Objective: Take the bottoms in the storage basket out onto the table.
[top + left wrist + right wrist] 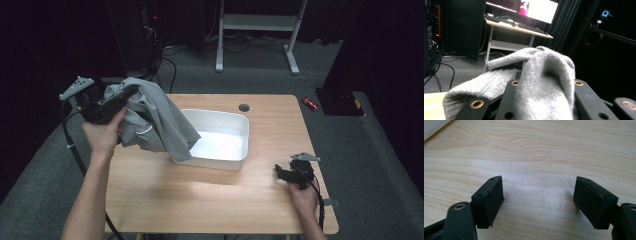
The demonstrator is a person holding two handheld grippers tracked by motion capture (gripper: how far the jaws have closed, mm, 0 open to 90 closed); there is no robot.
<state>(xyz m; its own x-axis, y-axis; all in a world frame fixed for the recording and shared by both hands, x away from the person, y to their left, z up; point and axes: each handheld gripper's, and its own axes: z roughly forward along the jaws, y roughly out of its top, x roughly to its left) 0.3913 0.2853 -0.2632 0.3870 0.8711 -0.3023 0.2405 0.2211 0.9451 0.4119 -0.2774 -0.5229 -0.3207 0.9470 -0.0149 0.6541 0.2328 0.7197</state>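
A grey knitted garment (155, 120) hangs from my left gripper (131, 92), held above the table's left back corner. Its lower folds drape over the left rim of a white rectangular tub (222, 137) that stands in the middle of the wooden table (200, 195). In the left gripper view the grey knit (544, 82) is bunched between the black jaws, which are shut on it. My right gripper (279, 171) rests low on the table at the front right. Its jaws stand wide apart over bare wood (539, 195), with nothing between them.
A round cable hole (244, 107) sits in the tabletop behind the tub. Beyond the table stand a white desk frame (257, 30) and dark curtains. A small red object (310, 103) lies on the carpet at the right.
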